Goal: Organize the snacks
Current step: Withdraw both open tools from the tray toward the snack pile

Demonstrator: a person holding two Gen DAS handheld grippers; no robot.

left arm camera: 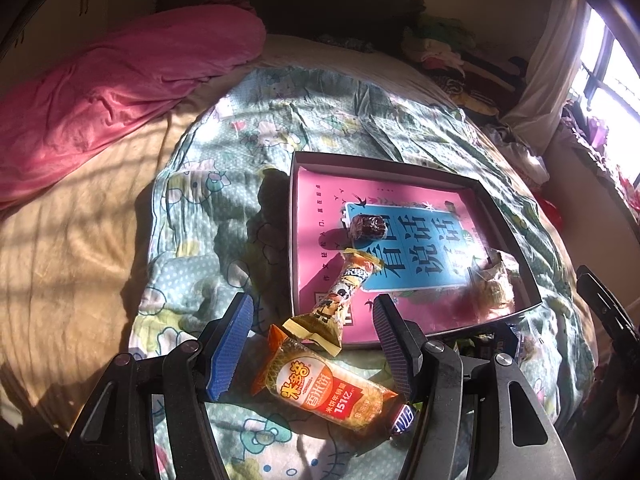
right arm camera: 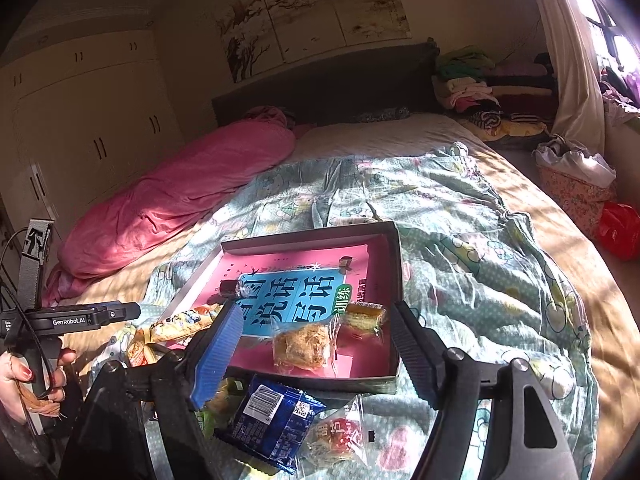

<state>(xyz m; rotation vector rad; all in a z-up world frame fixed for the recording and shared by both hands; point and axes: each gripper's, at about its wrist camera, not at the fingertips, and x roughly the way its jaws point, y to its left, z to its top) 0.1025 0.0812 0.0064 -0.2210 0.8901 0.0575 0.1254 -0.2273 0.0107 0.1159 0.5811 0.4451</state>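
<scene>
Sunlight is cast across a patterned quilt (left arm camera: 224, 184) spread over the bed, and a shallow box (left arm camera: 516, 240) with a pink book cover (left arm camera: 320, 216) as its floor is set on it. Inside the box a dark wrapped candy (left arm camera: 368, 227) is seen near the middle, and two clear-wrapped pastries (right arm camera: 303, 345) are laid by the near right corner. A long printed snack stick (left arm camera: 340, 292) is draped over the box's near edge, half in and half out.

The left gripper (left arm camera: 312, 340) is held with its jaws apart and empty above an orange rice-cracker packet (left arm camera: 328, 394) lying on the quilt just outside the box. The right gripper (right arm camera: 316, 344) is likewise empty, its jaws apart and opening (nothing is pressed by either pad), and below it a blue packet (right arm camera: 272, 420) and a clear bag with a red label (right arm camera: 340, 436) are left on the quilt. A pink duvet (right arm camera: 172, 196) is bunched along the far left.
</scene>
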